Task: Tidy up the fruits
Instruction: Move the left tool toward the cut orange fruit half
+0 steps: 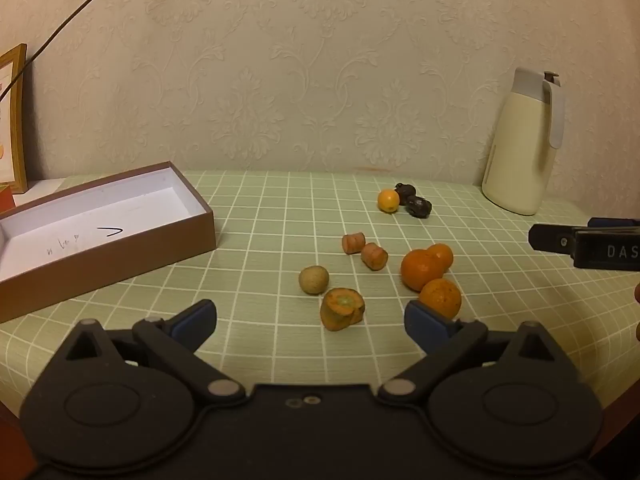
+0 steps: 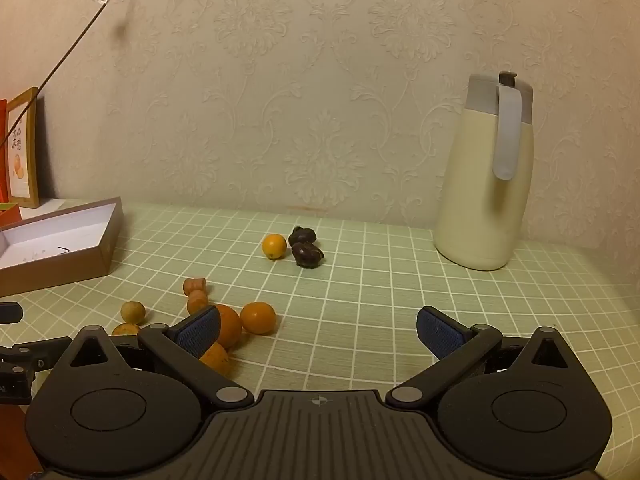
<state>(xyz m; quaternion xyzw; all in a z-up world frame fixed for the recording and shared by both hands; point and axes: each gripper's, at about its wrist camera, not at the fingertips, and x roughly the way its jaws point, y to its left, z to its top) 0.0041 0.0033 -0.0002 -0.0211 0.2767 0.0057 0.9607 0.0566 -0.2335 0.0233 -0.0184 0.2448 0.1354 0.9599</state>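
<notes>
Fruits lie loose on the green checked tablecloth (image 1: pixel 280 216). Three oranges (image 1: pixel 420 270) cluster at right; they also show in the right wrist view (image 2: pixel 258 317). A carrot stub (image 1: pixel 342 309) lies between my left fingers, with a pale round fruit (image 1: pixel 314 279) and two carrot pieces (image 1: pixel 374 256) beyond. A small yellow fruit (image 1: pixel 388 200) and two dark fruits (image 1: pixel 418 206) lie farther back. My left gripper (image 1: pixel 310 320) is open and empty. My right gripper (image 2: pixel 318 330) is open and empty, right of the oranges.
An open brown box (image 1: pixel 120 240) with a white inside stands at the left; it also shows in the right wrist view (image 2: pixel 100 248). A cream thermos jug (image 1: pixel 520 148) stands at the back right by the wall. A framed picture (image 1: pixel 12 120) leans at far left.
</notes>
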